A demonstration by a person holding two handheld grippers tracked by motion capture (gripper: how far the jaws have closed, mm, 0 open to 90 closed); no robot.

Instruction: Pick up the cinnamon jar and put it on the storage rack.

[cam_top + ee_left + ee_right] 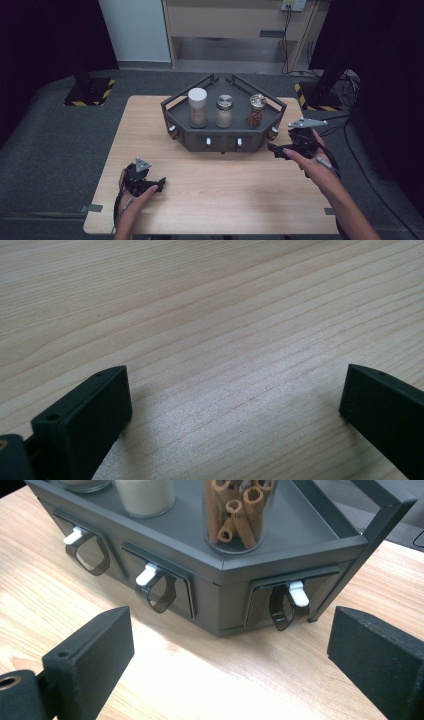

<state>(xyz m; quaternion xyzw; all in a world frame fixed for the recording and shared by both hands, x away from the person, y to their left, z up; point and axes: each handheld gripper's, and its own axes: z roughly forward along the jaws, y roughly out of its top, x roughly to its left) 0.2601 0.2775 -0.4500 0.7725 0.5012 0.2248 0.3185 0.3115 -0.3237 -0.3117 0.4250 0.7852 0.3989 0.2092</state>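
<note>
Your left tool (159,185) rests low over the bare wooden surface (225,195) near its front left, jaws spread wide with nothing between them. Your right tool (274,148), also wide and empty, sits just beside the dark rack (280,555) holding a cinnamon-stick jar (240,510).
</note>
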